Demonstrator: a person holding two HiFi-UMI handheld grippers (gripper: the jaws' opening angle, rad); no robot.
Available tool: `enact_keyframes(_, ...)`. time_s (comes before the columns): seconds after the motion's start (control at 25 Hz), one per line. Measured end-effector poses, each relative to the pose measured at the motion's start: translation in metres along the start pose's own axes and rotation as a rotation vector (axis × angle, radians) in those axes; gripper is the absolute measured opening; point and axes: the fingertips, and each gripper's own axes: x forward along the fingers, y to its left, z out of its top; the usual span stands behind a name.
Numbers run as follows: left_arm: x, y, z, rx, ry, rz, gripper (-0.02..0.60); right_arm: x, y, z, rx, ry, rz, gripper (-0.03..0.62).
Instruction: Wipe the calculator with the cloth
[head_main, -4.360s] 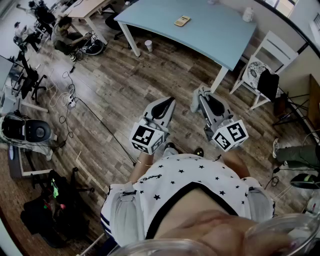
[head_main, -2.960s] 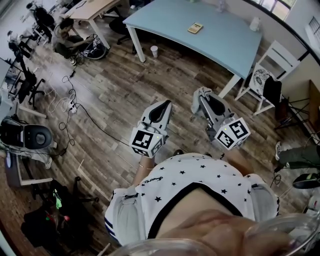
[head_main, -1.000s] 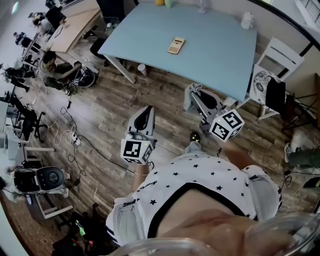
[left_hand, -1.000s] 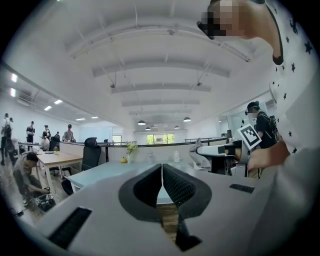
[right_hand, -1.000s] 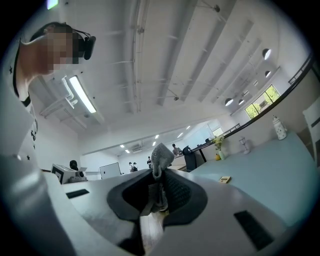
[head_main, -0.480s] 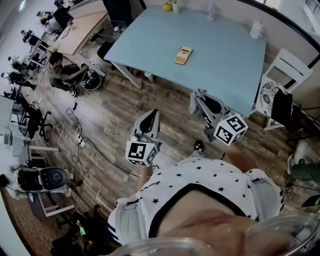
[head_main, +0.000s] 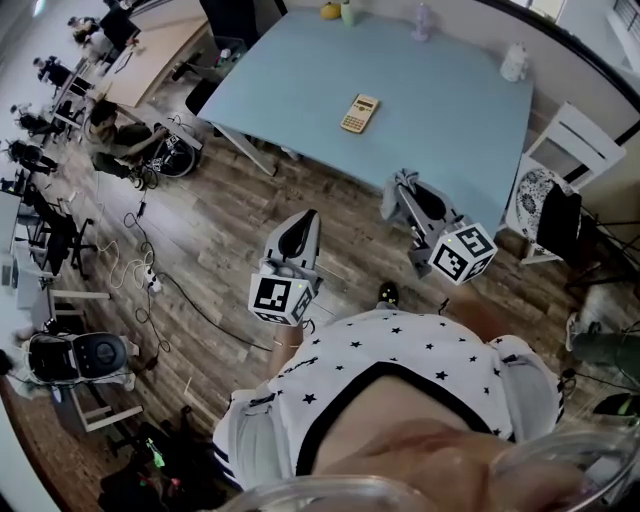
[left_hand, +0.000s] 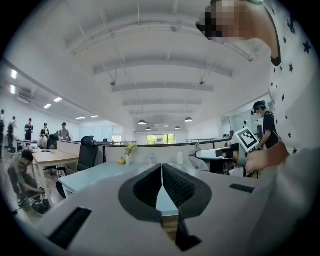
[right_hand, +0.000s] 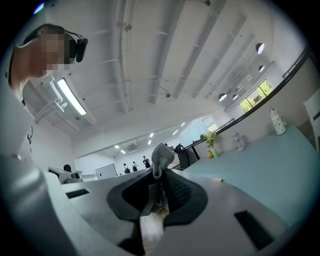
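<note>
A person in a star-print shirt (head_main: 400, 370) stands on a wood floor (head_main: 220, 230) just short of a pale blue worktop (head_main: 450, 110), with a gripper in each hand. The calculator (head_main: 360, 113) lies flat near the middle of the worktop, alone on bare surface and well apart from both grippers.

The left gripper (head_main: 308, 218) is held over the floor. Its own view shows the jaws pressed together with nothing between them. The right gripper (head_main: 399, 183) reaches nearer the worktop's front edge, and its jaws are clamped on a grey cloth (right_hand: 159, 159). A bunched tip of the cloth sticks up past the jaws, and the rest trails down between them.

Small things line the far edge of the worktop: a yellow fruit (head_main: 331, 11), a green cup (head_main: 347, 12), a clear bottle (head_main: 421, 22) and, toward the right corner, a white jar (head_main: 514, 62). A white chair (head_main: 565, 140) stands to the right of the worktop. To the left, cables (head_main: 150, 285) run across the floor, and a second person (head_main: 110, 135) crouches by a wooden desk (head_main: 150, 60).
</note>
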Motion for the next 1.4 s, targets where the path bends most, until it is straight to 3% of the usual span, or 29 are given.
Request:
enact_keyframes(0.48, 0.04, 0.016, 0.013, -0.002, -0.039, -0.052, 0.031, 0.013, -0.023, 0.018, 0.0, -0.026, -0.054, 0.046)
enact_keyframes(0.88, 0.12, 0.062, 0.012, -0.025, -0.058, -0.199, 0.031, 0.063, -0.061, 0.026, 0.031, -0.037, -0.158, 0.046)
enact_keyframes(1.4, 0.229, 0.134, 0.017, 0.03, -0.038, -0.364, 0.031, 0.143, -0.12, 0.032, 0.068, -0.081, -0.31, 0.046)
